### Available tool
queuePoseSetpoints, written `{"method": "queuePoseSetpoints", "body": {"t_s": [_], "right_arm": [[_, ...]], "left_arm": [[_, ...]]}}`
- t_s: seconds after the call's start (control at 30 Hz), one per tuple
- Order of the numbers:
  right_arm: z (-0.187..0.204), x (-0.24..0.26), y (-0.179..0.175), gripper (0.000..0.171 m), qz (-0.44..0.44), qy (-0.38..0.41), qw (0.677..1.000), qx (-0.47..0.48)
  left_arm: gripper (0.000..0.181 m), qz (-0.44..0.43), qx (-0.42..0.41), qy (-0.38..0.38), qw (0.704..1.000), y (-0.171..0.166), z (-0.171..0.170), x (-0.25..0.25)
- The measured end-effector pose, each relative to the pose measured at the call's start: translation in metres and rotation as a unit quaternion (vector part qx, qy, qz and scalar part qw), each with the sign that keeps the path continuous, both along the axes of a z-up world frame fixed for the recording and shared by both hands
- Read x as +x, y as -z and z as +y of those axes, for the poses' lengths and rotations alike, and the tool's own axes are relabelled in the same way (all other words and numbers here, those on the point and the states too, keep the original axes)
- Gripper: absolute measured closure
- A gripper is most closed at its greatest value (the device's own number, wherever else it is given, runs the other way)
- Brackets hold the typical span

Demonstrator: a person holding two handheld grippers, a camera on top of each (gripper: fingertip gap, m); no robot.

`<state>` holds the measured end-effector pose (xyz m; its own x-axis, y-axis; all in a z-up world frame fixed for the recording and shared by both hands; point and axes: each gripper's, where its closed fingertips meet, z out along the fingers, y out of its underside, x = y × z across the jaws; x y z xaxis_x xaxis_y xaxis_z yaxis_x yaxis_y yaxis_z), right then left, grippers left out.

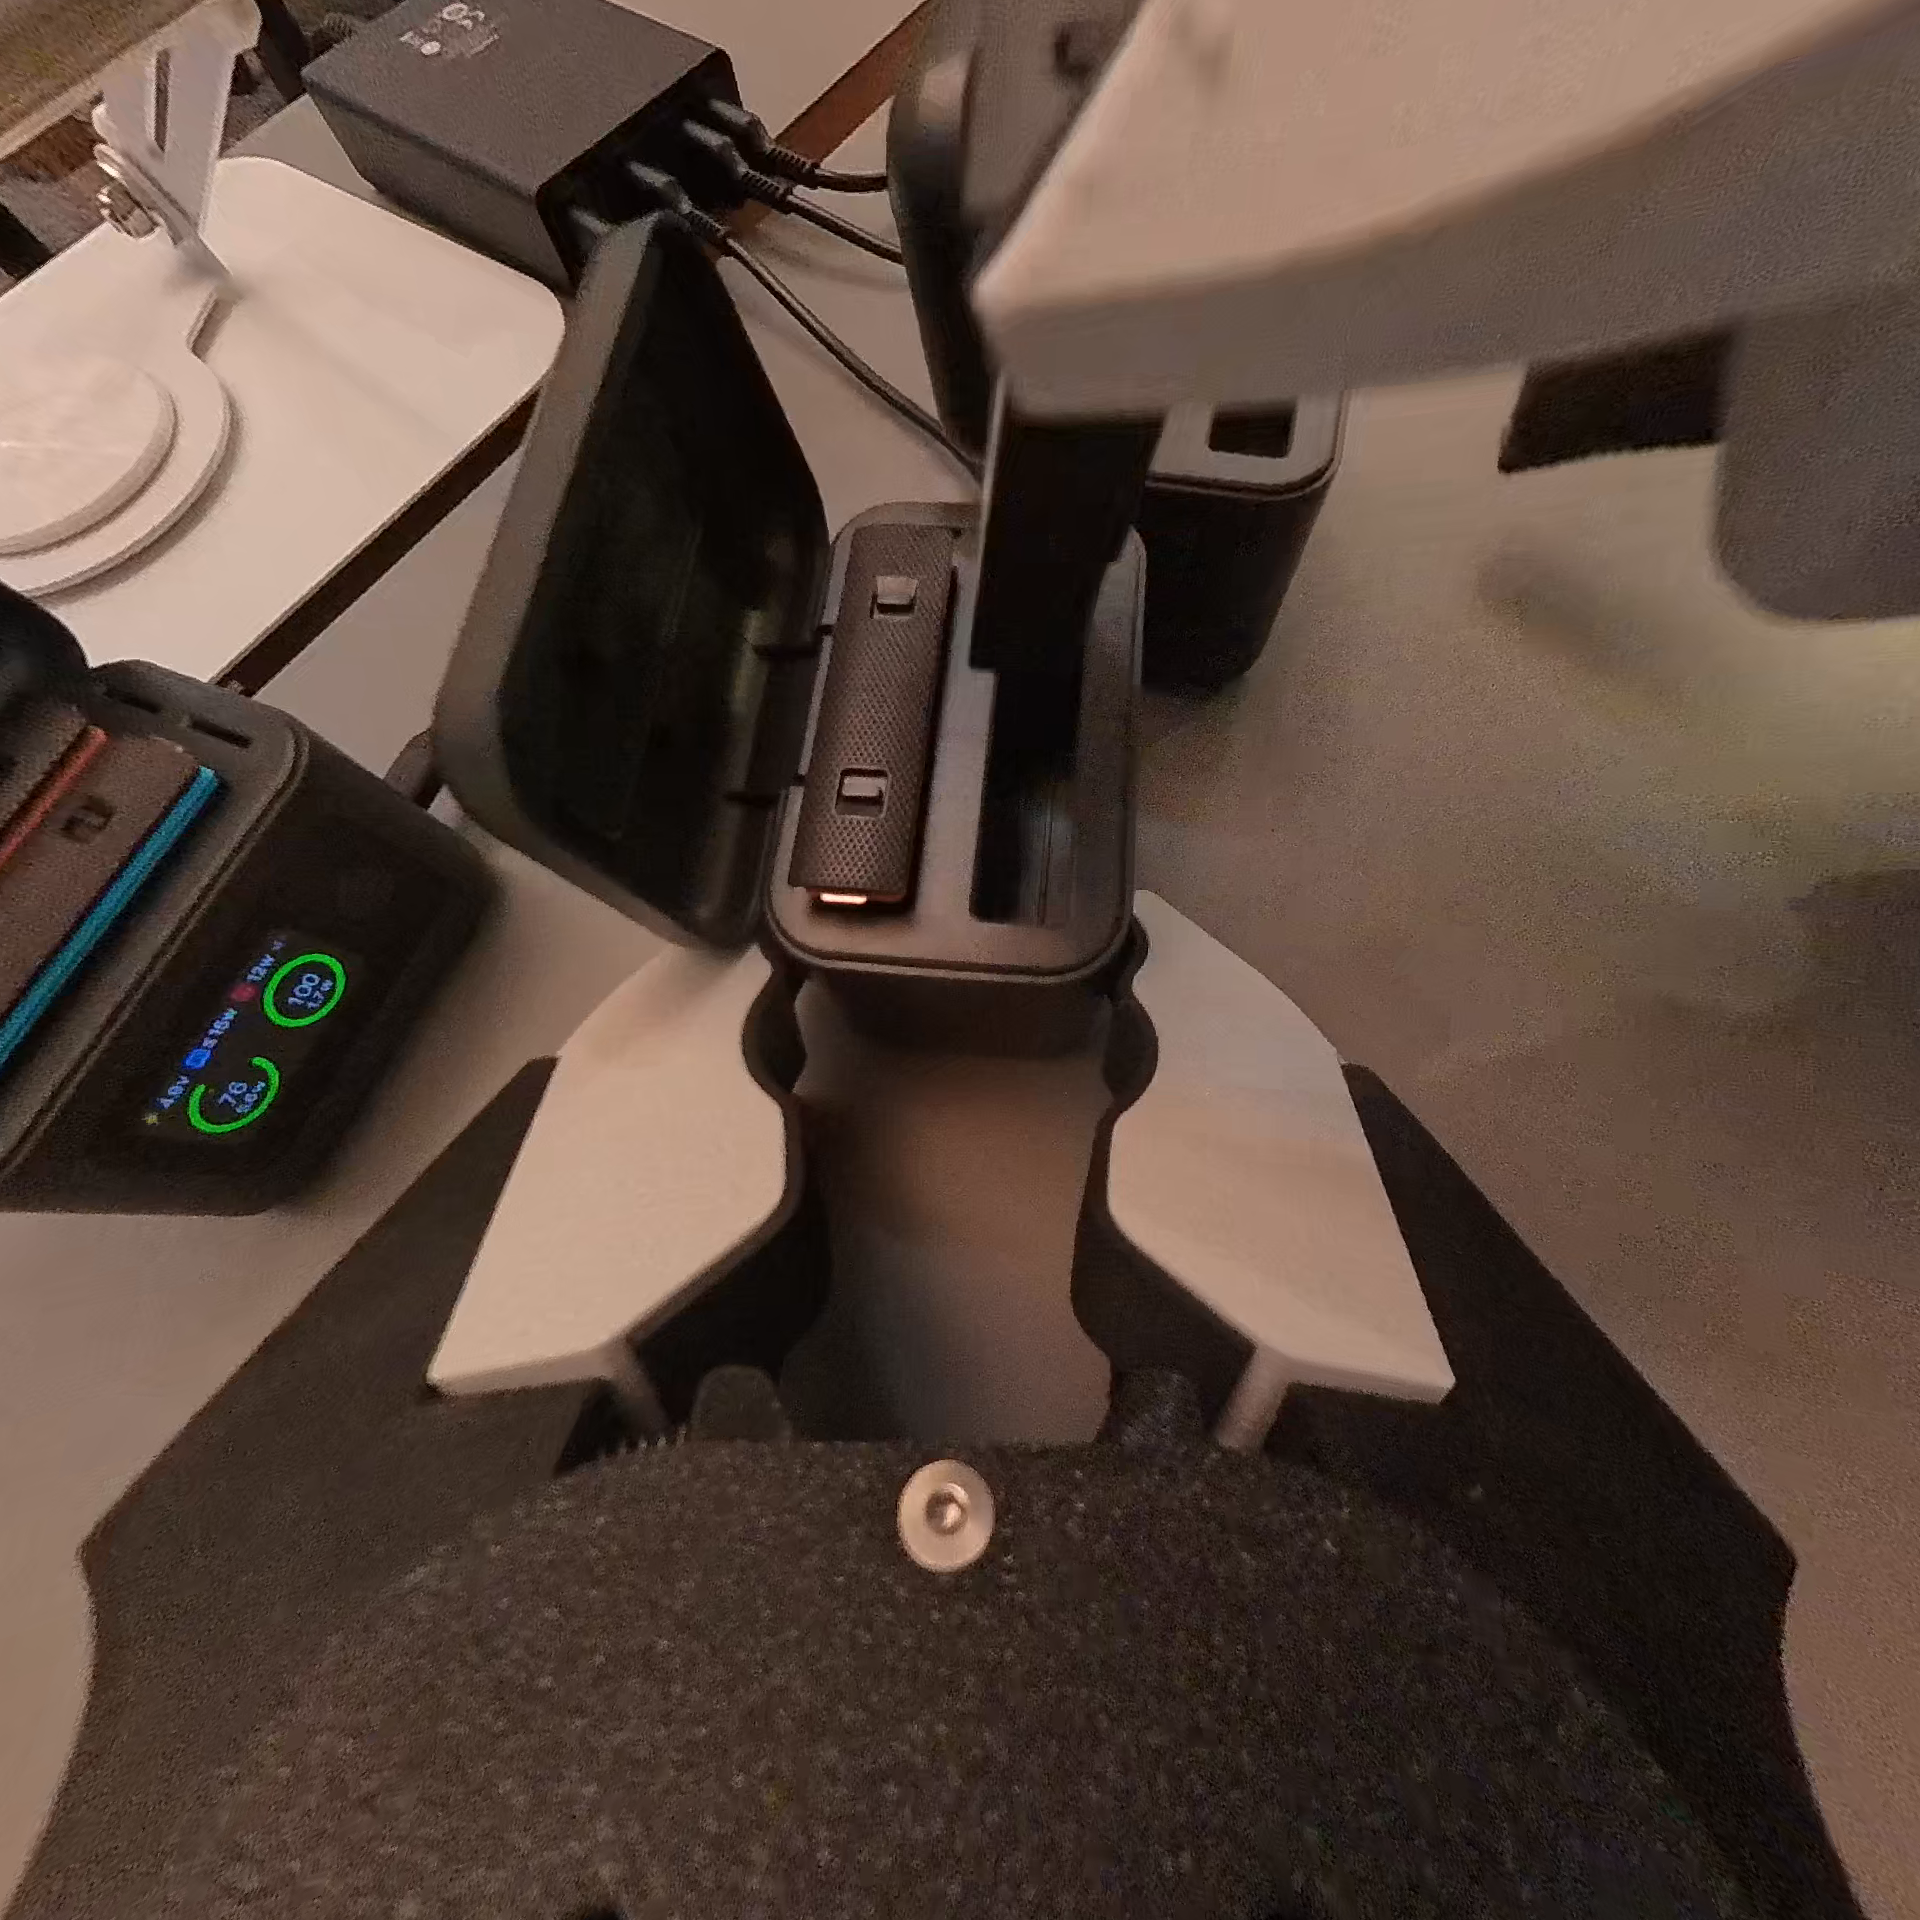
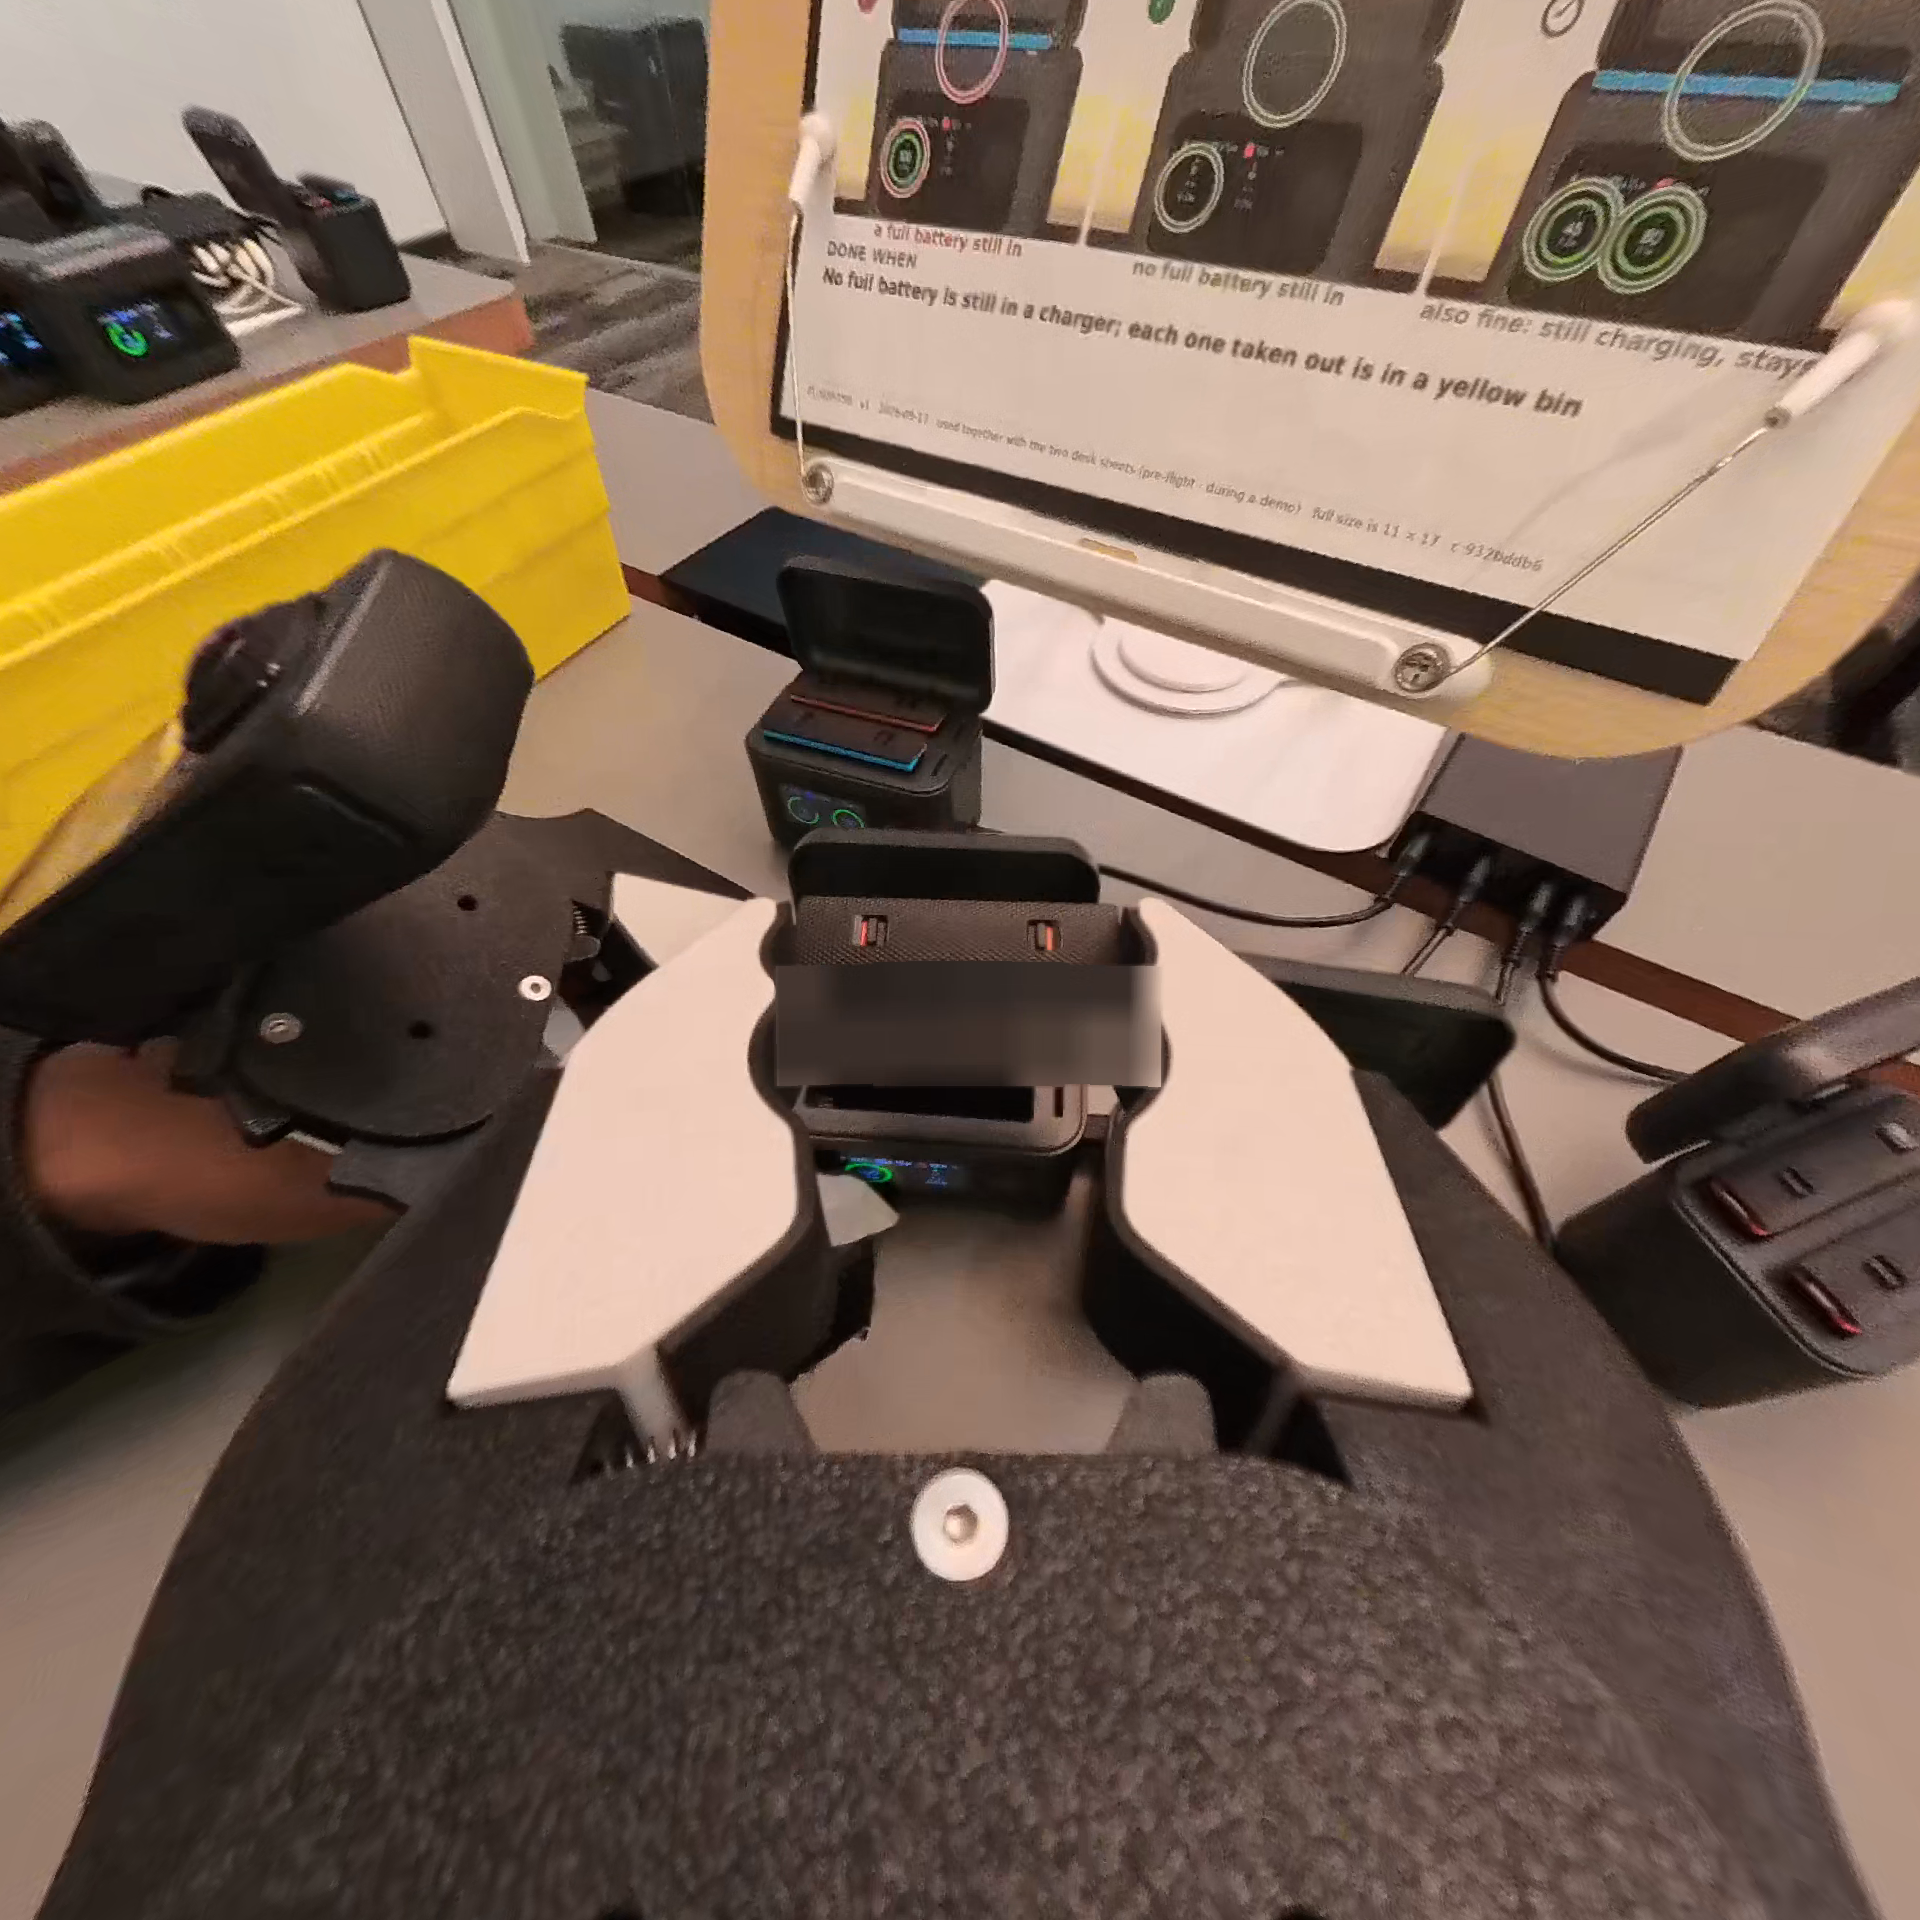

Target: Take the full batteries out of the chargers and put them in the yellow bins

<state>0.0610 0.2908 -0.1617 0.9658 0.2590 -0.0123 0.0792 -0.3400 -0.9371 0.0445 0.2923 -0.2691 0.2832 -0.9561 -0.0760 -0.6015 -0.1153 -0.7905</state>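
1. Left wrist view: the left gripper (image 1: 951,971) is clamped on the base of a black charger (image 1: 951,935) standing on the grey table (image 1: 1455,935), its lid (image 1: 644,613) flipped open to the left. One battery (image 1: 868,727) sits in the left slot. A second battery (image 1: 1049,540) stands partly out of the right slot, pinched by the right gripper (image 1: 1070,416) from above.
2. Right wrist view: the right gripper (image 2: 961,1023) is closed on the lifted battery (image 2: 961,940), just above the charger (image 2: 940,1143). The yellow bins (image 2: 312,520) lie well apart at the upper left. Another charger (image 2: 862,758) stands behind, one more (image 2: 1756,1247) at the right.
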Motion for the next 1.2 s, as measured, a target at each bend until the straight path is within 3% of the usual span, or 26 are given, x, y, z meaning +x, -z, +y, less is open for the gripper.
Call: {"method": "queuePoseSetpoints", "body": {"t_s": [0.47,1.2], "right_arm": [[0.008,-0.003,0.027,0.112,0.033,0.017,0.999,-0.039],[0.002,-0.016,0.030,0.111,-0.014,0.025,0.998,-0.047]], "left_arm": [[0.120,0.008,0.008,0.059,0.998,0.001,0.001,-0.004],[0.121,0.009,0.018,0.048,0.999,0.000,0.004,-0.012]]}}
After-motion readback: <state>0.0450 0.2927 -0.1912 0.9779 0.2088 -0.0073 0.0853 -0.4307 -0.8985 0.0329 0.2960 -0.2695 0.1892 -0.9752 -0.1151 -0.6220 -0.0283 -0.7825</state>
